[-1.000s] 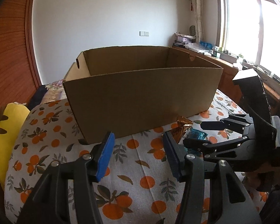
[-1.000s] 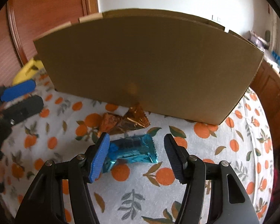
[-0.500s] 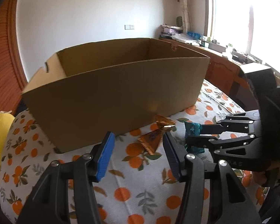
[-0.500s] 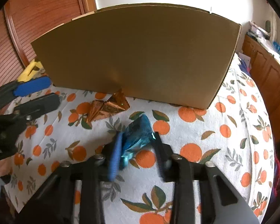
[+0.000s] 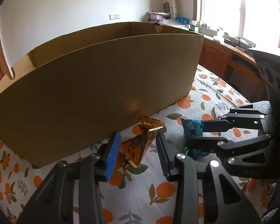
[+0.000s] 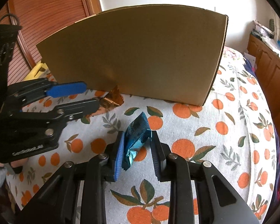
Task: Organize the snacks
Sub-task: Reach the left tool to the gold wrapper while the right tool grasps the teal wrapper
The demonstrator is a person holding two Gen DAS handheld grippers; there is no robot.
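Cardboard box (image 5: 102,85) stands open-topped on the orange-print surface (image 6: 223,130). Just in front of it, the right tool (image 6: 137,149) has clamped the blue snack packet (image 6: 137,132), ready for lifting in. Nearer the box wall, the left tool (image 5: 138,149) is closing around the copper-foil snack (image 5: 140,143), not yet gripped.

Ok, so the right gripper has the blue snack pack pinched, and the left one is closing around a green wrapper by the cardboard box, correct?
Not quite: in the left wrist view the wrapper between the closing jaws of the left gripper is orange-gold, not green. The right gripper does pinch the blue snack pack, near the cardboard box.
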